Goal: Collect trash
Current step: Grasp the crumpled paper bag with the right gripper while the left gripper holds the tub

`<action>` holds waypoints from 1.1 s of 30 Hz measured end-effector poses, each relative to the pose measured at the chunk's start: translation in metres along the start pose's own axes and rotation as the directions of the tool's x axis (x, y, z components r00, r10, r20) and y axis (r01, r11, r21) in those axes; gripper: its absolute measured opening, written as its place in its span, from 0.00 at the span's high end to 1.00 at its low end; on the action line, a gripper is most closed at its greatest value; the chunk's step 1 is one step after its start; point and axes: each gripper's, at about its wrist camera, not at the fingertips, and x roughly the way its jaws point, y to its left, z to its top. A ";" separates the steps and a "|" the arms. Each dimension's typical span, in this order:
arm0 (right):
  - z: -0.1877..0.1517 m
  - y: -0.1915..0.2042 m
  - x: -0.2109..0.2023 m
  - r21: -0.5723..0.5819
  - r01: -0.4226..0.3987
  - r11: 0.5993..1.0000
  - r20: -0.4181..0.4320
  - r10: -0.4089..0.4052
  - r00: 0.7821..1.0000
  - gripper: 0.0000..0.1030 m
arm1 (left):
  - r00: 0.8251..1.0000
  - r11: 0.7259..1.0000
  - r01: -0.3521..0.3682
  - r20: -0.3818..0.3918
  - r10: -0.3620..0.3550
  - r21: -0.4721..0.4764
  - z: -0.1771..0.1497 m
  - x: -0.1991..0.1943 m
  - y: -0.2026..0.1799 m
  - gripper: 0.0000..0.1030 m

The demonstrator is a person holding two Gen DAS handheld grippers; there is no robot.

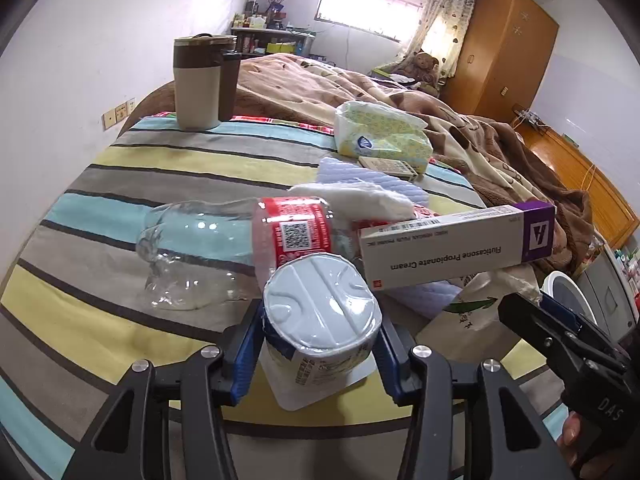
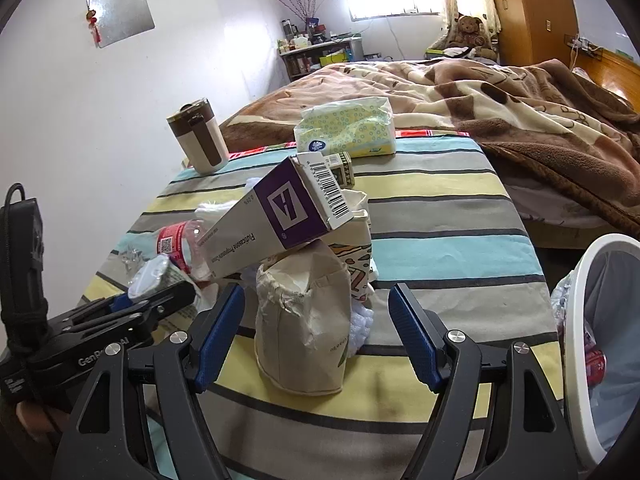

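Only the right wrist view shows the white trash bin (image 2: 588, 320) at the table's right edge, tilted toward the camera, with a red can and crumpled plastic inside; only the left wrist view shows the sealed white foil top of the yogurt cup (image 1: 320, 312). The left gripper (image 1: 316, 344) is clamped on that cup, its blue pads pressed against both sides, just above the striped tablecloth (image 1: 120, 208). The right gripper (image 2: 316, 328) hangs released, jaws spread wide on either side of a torn, creased paper cup (image 2: 300, 320) standing mouth-down, without touching it. A long cardboard cream box (image 2: 276, 216), white with a purple end, leans tilted across the top of the paper cups. Behind it lies a crushed clear plastic bottle (image 1: 224, 248) with a red label, on its side, beside a wad of white tissue (image 1: 360, 196). Farther back are a soft tissue pack (image 2: 346, 132) and a brown-and-beige mug (image 2: 198, 140), both well apart from the grippers.
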 end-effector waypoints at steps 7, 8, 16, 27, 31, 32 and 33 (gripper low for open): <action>-0.002 0.005 0.000 -0.013 0.015 1.000 0.010 -0.014 1.000 0.33 | 1.000 1.000 -0.003 0.002 0.003 -0.014 -0.001 -0.003 0.004 0.54; -0.002 0.005 0.000 -0.012 0.014 1.000 0.011 -0.014 1.000 0.35 | 1.000 1.000 -0.003 0.002 0.003 -0.013 -0.001 -0.003 0.003 0.54; -0.005 0.004 -0.003 -0.007 0.025 1.000 0.020 -0.025 0.999 0.54 | 1.000 1.000 0.005 0.005 -0.005 -0.015 -0.004 -0.006 0.001 0.54; -0.010 -0.001 -0.018 0.021 0.007 1.000 0.060 -0.008 0.998 0.60 | 1.000 1.000 0.013 0.013 -0.013 -0.014 -0.015 -0.019 -0.005 0.54; -0.011 -0.002 -0.027 0.012 0.014 1.000 0.081 -0.015 0.997 0.60 | 1.000 1.000 0.023 0.021 -0.023 -0.005 -0.018 -0.026 -0.011 0.54; -0.012 -0.002 -0.030 0.004 0.020 1.000 0.093 -0.020 0.995 0.60 | 0.999 1.000 0.025 0.024 -0.025 0.000 -0.019 -0.029 -0.013 0.54; -0.013 -0.002 -0.034 -0.003 0.026 1.000 0.104 -0.025 0.994 0.60 | 0.999 1.000 0.027 0.025 -0.027 0.003 -0.020 -0.031 -0.015 0.54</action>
